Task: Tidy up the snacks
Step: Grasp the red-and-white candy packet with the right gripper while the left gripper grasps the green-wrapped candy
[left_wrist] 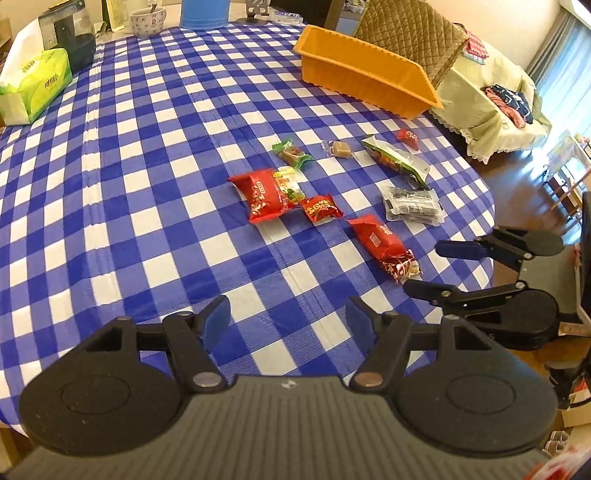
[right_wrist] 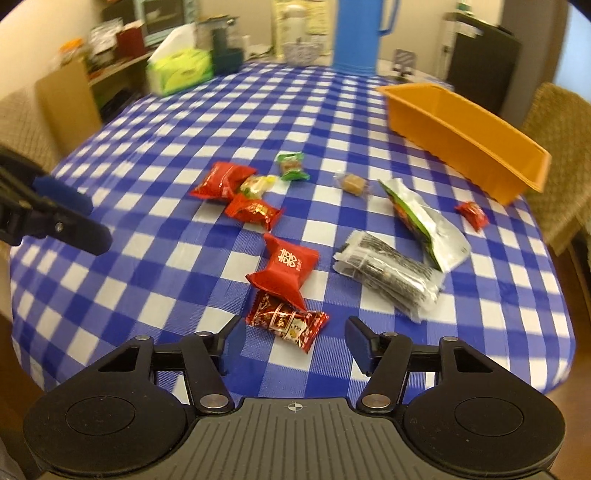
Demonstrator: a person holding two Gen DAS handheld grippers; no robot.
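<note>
Right gripper [right_wrist: 291, 345] hangs half-open, empty, just below the dark red snack packet [right_wrist: 287, 322] at lower centre; blue-checked tablecloth [right_wrist: 147, 258], orange bin [right_wrist: 469, 136] upper right.

The blue jug [left_wrist: 202, 13] at twelve o'clock is cut off by the top edge. The shelf things [right_wrist: 122, 33] at eleven o'clock are blurry. The words on the red snack packet [right_wrist: 283, 271] are too small to read.
</note>
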